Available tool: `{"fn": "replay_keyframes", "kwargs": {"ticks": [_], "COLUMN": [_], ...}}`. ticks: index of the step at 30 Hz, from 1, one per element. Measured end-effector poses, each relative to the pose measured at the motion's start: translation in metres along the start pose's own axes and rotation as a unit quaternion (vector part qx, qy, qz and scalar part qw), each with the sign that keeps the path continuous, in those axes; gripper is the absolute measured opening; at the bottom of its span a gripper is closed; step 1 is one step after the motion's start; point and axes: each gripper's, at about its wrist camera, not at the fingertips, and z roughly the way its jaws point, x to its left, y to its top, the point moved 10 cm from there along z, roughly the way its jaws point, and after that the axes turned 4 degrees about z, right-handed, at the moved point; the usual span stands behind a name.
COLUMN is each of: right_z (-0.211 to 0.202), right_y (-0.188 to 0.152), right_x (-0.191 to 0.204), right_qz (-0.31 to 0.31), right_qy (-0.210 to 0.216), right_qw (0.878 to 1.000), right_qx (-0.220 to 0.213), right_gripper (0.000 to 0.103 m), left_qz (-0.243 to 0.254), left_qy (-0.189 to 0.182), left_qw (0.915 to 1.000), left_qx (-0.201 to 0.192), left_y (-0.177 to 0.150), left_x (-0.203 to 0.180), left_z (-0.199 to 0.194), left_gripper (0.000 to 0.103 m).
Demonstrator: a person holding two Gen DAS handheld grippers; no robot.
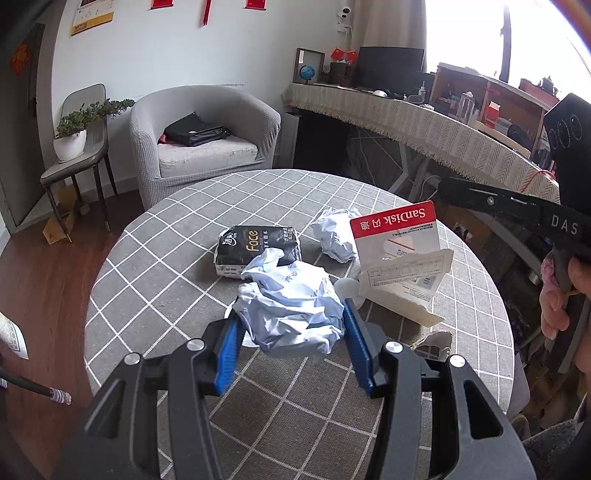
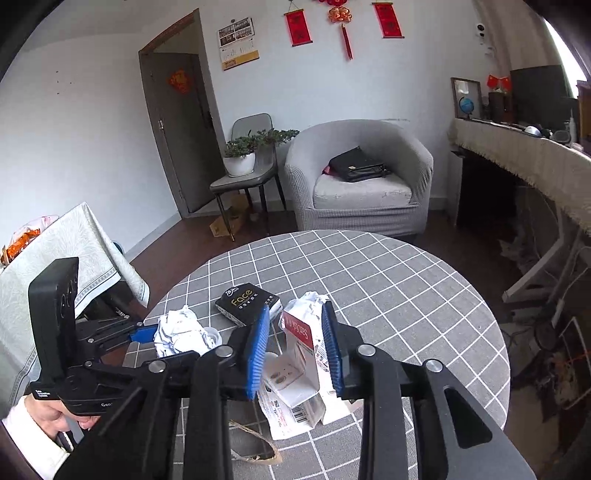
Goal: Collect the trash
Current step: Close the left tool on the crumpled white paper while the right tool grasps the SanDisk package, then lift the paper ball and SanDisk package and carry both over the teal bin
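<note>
Left wrist view: left gripper (image 1: pixel 290 325) clenched on crumpled paper ball (image 1: pixel 291 306) above desk (image 1: pixel 184 229). Right gripper (image 2: pixel 295 349) released, straddling torn SanDisk package (image 2: pixel 301 354).

White walls (image 2: pixel 92 110), wood floor (image 1: pixel 44 266), grey armchair (image 2: pixel 358 177), grey door (image 2: pixel 181 129), bright window (image 1: pixel 465 33), round checked table (image 2: pixel 388 288).

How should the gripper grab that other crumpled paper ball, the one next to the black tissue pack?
Grab the far paper ball across its middle, coming from above and the near side. It's lumpy and squashable, so any pair of opposite sides should hold. The tissue pack sits to its left and the SanDisk card stands close on its right, so come down between them.
</note>
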Motion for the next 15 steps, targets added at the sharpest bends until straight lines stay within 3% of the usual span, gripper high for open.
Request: {"fn": "replay_keyframes", "kwargs": {"ticks": [7,11,15], "right_z": [0.025,0.035,0.033], "right_y": [-0.02,-0.025,-0.022], "right_x": [-0.008,-0.005,0.0], "right_qz": [0.006,0.007,0.011], "right_qy": [0.0,0.02,0.034], "right_qw": [0.999,0.998,0.998], "right_qx": [0.046,0.057,0.052], "right_gripper": [0.033,0.006,0.001], "left_qz": [-0.002,0.001,0.001], "left_qy": [-0.001,-0.002,-0.008], "left_qw": [1.0,1.0,1.0], "left_qx": [0.0,0.002,0.0], "left_y": [-0.001,-0.002,-0.003], "left_x": [0.001,0.0,-0.005], "left_z": [0.0,0.001,-0.001], "left_gripper": [0.054,0.054,0.054]}}
